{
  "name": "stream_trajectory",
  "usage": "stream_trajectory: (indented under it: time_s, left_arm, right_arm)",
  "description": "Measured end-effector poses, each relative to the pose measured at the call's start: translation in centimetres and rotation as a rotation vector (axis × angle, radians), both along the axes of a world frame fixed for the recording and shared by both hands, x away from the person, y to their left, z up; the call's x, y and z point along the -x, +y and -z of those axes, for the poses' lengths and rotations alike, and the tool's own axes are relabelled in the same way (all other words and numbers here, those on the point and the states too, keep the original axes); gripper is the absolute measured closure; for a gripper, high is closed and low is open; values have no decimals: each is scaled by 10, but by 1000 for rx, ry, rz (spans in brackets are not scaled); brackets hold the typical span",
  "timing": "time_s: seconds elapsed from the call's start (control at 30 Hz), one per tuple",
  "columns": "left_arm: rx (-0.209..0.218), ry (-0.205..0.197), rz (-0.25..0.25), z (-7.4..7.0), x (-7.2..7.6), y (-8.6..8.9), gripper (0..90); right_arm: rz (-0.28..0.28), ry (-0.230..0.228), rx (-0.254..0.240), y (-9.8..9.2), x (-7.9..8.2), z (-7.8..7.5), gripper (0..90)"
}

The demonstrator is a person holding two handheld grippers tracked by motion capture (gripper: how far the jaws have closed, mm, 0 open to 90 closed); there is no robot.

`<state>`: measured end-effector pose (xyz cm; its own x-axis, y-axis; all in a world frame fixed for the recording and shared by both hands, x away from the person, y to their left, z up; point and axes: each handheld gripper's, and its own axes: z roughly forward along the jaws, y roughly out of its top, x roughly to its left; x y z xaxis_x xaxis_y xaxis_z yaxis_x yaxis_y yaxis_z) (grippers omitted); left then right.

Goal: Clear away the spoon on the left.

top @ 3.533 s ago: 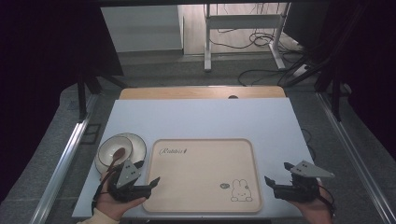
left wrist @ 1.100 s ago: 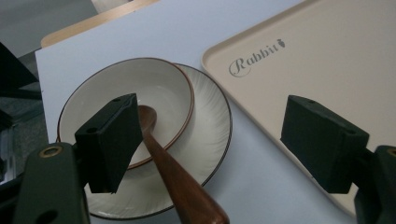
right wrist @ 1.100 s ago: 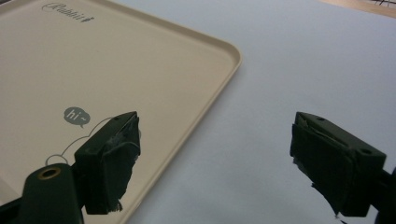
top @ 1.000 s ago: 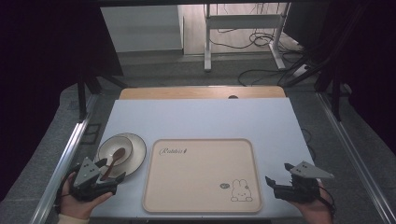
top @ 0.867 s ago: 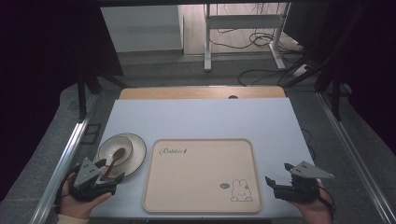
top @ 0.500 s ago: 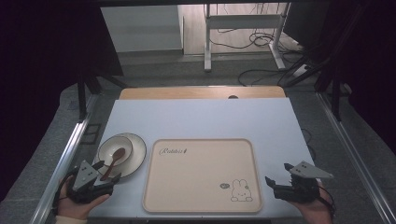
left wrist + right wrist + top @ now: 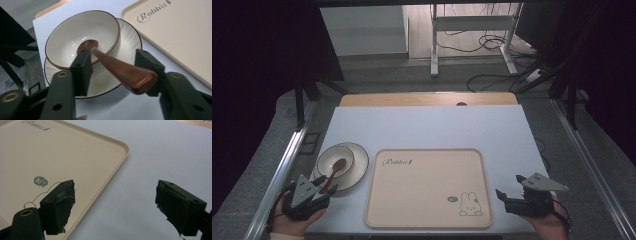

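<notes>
The left gripper [image 7: 113,65] stands released, its jaws either side of a wooden spoon [image 7: 117,66] resting in a bowl [image 7: 75,37] on a plate [image 7: 130,42]. Beside them lies a tray [image 7: 180,35] marked "Rabbit". The right gripper [image 7: 115,205], also released, hovers over the tray's "hi~" corner on the worktop [image 7: 160,150].

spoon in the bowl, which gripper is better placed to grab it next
Left. The left gripper is open with the wooden spoon handle already between its jaws, beside the bowl. The right gripper hangs open past the tray, on the far side from it.
</notes>
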<state>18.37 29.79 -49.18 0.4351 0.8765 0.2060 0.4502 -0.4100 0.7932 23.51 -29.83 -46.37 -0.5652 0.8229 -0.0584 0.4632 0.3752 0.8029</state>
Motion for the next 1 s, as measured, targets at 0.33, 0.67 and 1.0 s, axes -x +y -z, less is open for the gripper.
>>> stream_trajectory:
  time_s: [0.33, 0.67, 1.0]
  left_arm:
    - [-33, 9, -35, 1, -2, 0, 715]
    - [-29, 2, -87, -1, -2, 4, 794]
    - [-10, -5, -117, -3, -4, 6, 849]
  right_arm:
    - [0, 2, -1, 0, 0, 0, 163]
    - [-1, 1, 0, 0, 0, 0, 163]
    - [-2, 0, 1, 0, 0, 0, 163]
